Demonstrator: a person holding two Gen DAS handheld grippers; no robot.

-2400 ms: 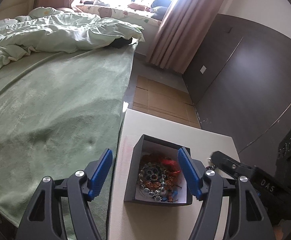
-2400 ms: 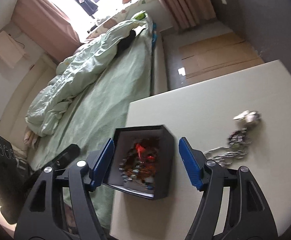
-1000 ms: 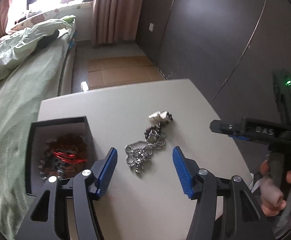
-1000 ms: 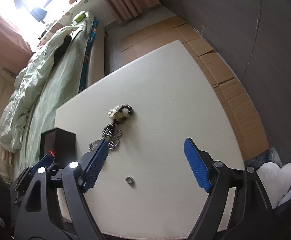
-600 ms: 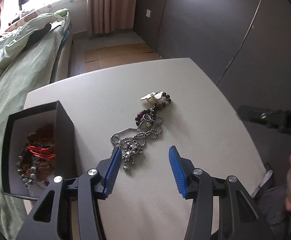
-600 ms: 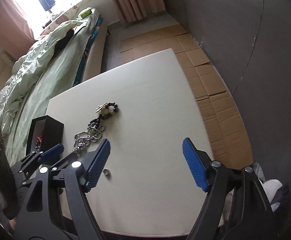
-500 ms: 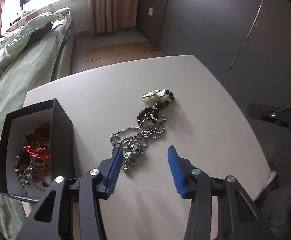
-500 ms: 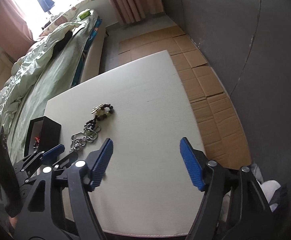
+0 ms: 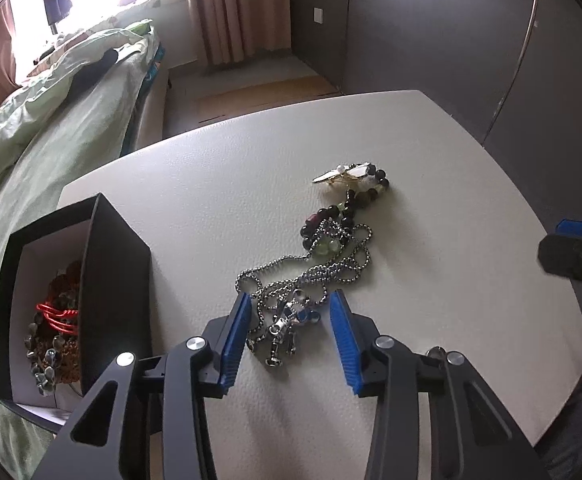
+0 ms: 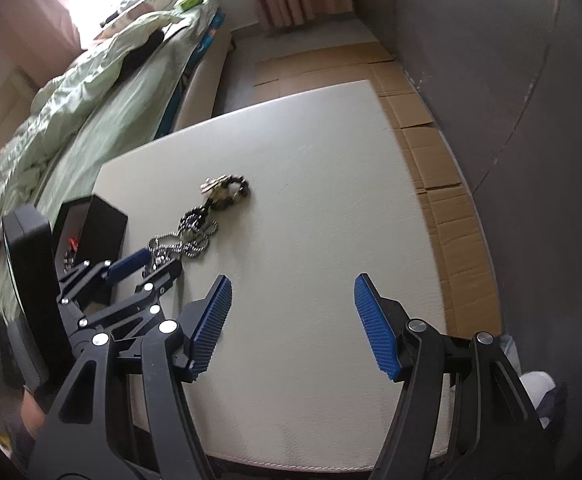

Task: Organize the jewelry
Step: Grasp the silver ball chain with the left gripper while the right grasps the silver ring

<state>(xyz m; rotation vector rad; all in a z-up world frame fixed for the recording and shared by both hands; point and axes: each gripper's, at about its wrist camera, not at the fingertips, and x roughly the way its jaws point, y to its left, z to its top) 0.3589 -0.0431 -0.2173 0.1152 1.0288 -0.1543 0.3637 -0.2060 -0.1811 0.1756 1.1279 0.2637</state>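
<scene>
The left gripper sits low over the white table, blue jaws parted around the ball-chain necklace, seemingly not pinching it; the black jewelry box stands just left, the right gripper gapes wide

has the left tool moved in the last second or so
Yes. The left tool has come forward and down over the table; its fingers now straddle the chain's pendant, which earlier lay ahead of them, and they stand closer together.

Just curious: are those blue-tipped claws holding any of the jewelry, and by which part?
Nothing is held. The left gripper, open, straddles the silver ball-chain necklace at its pendant; the right gripper is open over bare table.
</scene>
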